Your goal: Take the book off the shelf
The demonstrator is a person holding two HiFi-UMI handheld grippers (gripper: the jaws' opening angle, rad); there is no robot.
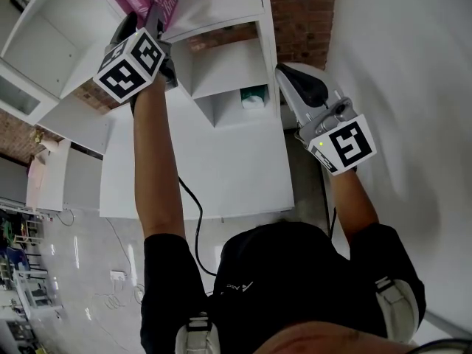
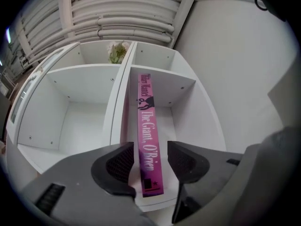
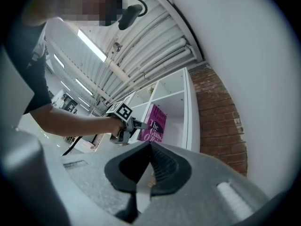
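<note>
Two tools to report: my left tool (image 2: pixel 149 161) has its jaws apart, straddling the spine of the thin magenta paperback book (image 2: pixel 146 126). The book stands upright against the left divider of a compartment in the white cube shelf (image 2: pixel 89 121). Farther right, my right tool (image 3: pixel 149 166) is closed together, empty.

The white shelf unit (image 2: pixel 89 107) is split into open square compartments by a central divider. A pink-spined book (image 2: pixel 148 140) stands upright in a right-hand compartment, just beside that divider, spine outward. Higher up by the divider sit pale flowers (image 2: pixel 117 52); a green-and-white thing (image 1: pixel 253 98) rests in another compartment.
</note>
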